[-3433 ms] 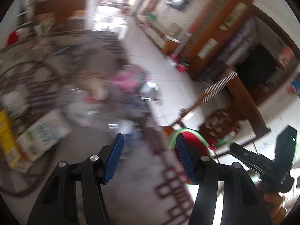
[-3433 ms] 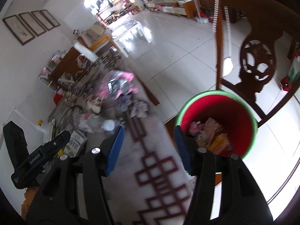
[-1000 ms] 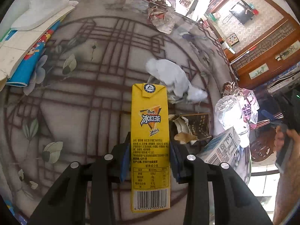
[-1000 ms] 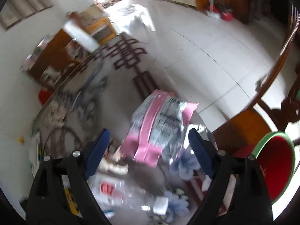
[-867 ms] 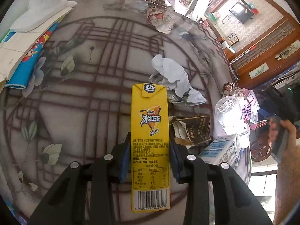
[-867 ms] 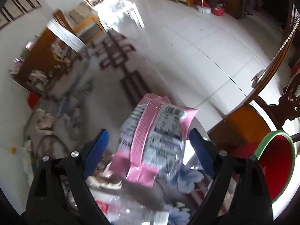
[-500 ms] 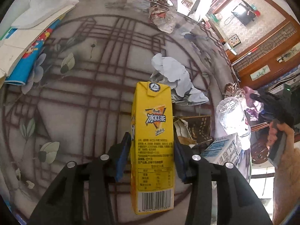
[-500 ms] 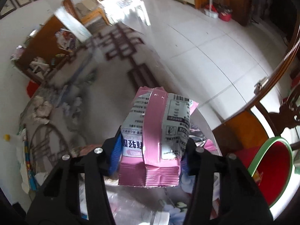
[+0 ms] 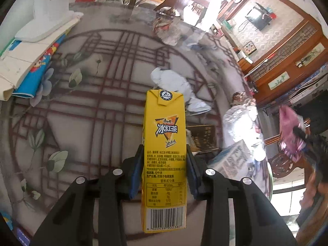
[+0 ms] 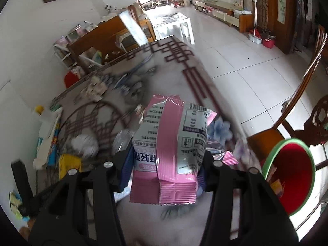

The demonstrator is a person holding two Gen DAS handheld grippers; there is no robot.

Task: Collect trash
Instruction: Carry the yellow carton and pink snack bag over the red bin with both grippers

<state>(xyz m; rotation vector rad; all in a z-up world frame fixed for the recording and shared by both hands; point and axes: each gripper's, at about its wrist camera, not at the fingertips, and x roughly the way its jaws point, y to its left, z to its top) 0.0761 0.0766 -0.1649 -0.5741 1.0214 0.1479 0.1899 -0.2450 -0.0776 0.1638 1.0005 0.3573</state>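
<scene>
Yellow iced-tea carton (image 9: 165, 153) is up off the glass, pinched at its lower half between the blue pads of the left gripper (image 9: 164, 172), both jaws pressed flat against its sides, barcode end toward the camera and folded top pointing away over the patterned table (image 9: 86, 106). The left tool looks steeply down onto the tabletop. Over on the other side, the right gripper (image 10: 165, 169) is clamped on a pink-and-silver snack bag (image 10: 170, 149), its jaws squeezing the bag's sides, crimped seam hanging toward the lens, printed back facing up. That tool is angled out past the table's edge toward the tiled floor. The red bin with the green rim (image 10: 291, 176) sits low at the right of the right wrist view, beside a wooden chair (image 10: 287, 123), with some wrappers visible inside; the bag is near it but not over it. From the left wrist view the snack bag shows blurred at the far right, beyond the table edge. Behind the carton lies crumpled white paper (image 9: 176, 84); to its right a dark brown packet (image 9: 202, 137), a milk box (image 9: 231, 160) and a crushed clear bottle (image 9: 242, 123). A second paper wad (image 9: 168, 30) sits at the far side, and a stack of flattened boxes (image 9: 30, 55) at the left edge.
</scene>
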